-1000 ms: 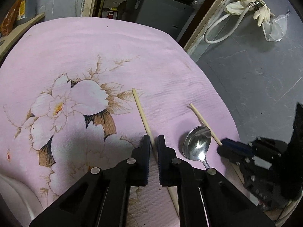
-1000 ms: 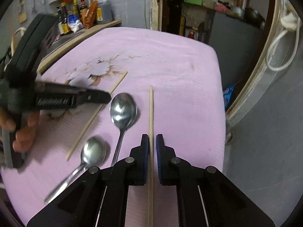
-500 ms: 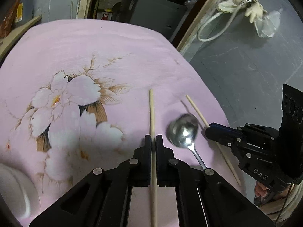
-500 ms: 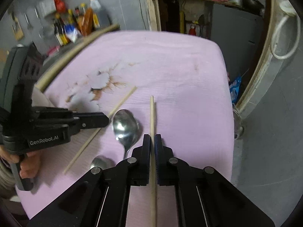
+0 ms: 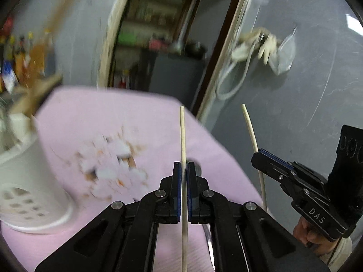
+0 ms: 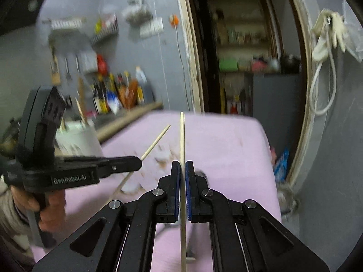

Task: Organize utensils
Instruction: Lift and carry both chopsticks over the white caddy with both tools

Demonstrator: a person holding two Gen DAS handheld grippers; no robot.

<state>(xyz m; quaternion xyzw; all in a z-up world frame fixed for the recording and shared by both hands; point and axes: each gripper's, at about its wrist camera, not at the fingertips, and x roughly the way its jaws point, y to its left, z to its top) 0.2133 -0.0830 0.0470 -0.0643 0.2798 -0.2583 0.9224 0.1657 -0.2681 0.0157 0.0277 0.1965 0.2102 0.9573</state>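
The left claw is clamped on a pale wooden chopstick, which runs straight up between the blue-lined pads and ends in mid-air above the pink cloth that covers the surface. The stick's lower length passes back between the claw's black arms toward the camera. A second chopstick is pinched in the right claw, seen from the left wrist view at the right side, beyond the edge of the cloth and in front of the grey wall; a hand grips that tool's handle lower down.

From the right wrist view, the right claw is closed on its chopstick, the tip reaching up to about the far edge of the pink cloth. At the left, the left claw holds its own chopstick slanting up and to the right, both sticks lifted off the cloth.

A white perforated holder stands on the cloth at the left of the left wrist view. A blurred metal spoon lies on the cloth just behind the left claw's right pad. The floral print on the cloth is smeared by motion blur. White gloves hang on the wall beside the doorway.
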